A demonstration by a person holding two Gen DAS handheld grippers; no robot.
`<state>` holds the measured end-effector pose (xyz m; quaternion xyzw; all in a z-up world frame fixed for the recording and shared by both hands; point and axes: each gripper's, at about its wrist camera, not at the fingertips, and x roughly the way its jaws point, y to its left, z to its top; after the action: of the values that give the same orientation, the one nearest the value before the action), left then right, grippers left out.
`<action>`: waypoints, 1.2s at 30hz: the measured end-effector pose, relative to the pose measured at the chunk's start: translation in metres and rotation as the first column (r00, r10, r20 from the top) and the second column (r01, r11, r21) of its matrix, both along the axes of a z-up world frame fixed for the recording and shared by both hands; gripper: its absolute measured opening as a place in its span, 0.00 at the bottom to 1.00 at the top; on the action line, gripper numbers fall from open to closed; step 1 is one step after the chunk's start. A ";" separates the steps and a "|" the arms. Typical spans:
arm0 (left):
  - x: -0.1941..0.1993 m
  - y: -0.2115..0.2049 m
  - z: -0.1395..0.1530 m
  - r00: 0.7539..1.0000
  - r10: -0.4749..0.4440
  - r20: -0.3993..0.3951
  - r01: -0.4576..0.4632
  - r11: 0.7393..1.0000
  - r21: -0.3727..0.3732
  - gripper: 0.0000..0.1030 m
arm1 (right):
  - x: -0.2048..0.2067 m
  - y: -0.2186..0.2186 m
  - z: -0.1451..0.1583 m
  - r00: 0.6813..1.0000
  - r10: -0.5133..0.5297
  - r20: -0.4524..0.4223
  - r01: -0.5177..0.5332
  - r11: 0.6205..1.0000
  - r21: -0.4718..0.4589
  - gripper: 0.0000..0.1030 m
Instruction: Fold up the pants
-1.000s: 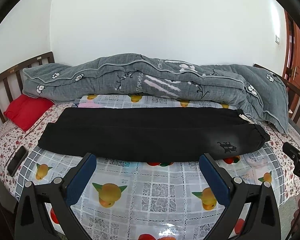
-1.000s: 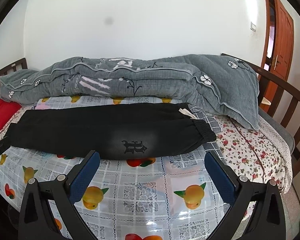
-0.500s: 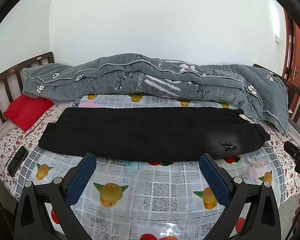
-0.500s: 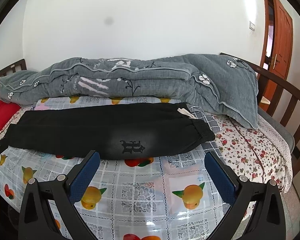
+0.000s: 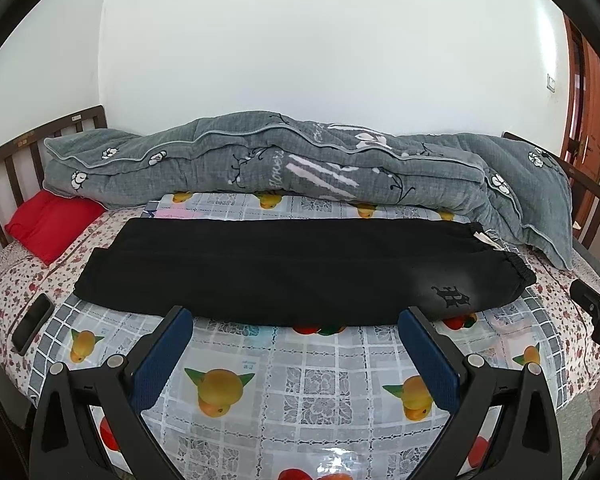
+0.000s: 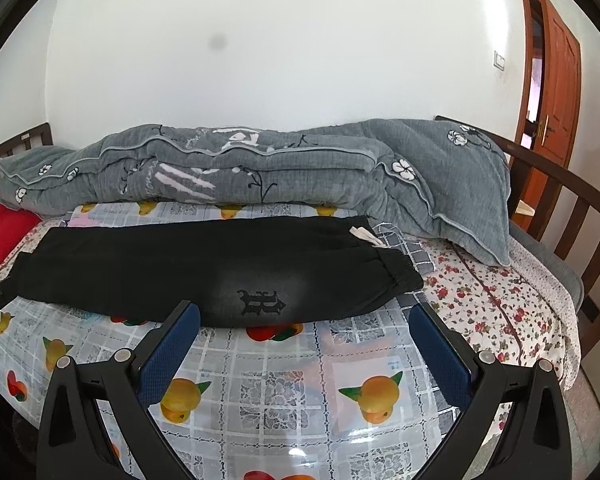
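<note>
Black pants [image 5: 292, 268] lie flat across the bed, folded lengthwise, the elastic waistband at the right and the leg ends at the left. A dark emblem sits near the waistband [image 6: 260, 302]. My left gripper [image 5: 296, 320] is open and empty, hovering in front of the pants' near edge around their middle. My right gripper [image 6: 306, 316] is open and empty, in front of the pants' waistband end [image 6: 228, 268]. Neither touches the cloth. The right gripper's body shows at the right edge of the left wrist view [image 5: 596, 312].
A rolled grey floral quilt [image 5: 300, 168] lies along the wall behind the pants. A red pillow [image 5: 48, 224] sits far left, and a dark phone [image 5: 32, 324] lies near the bed's left edge. Wooden bed rails [image 6: 560, 200] stand at both ends. A fruit-print sheet [image 5: 308, 380] covers the bed.
Both grippers have drifted slightly, so the pants sit a little differently in view. Both stay open; the pants have not moved.
</note>
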<state>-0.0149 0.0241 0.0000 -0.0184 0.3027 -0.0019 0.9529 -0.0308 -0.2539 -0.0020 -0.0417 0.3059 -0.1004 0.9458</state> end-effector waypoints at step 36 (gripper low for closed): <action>0.039 0.072 -0.098 0.990 0.064 -0.128 -0.074 0.994 -0.075 1.00 | 0.044 -0.030 -0.100 0.994 -0.059 -0.090 0.065 0.995 0.069 0.99</action>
<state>0.0241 0.0963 -0.0977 -0.0670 0.3606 0.0203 0.9301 0.0137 -0.2838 -0.1019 -0.0023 0.3520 -0.1165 0.9287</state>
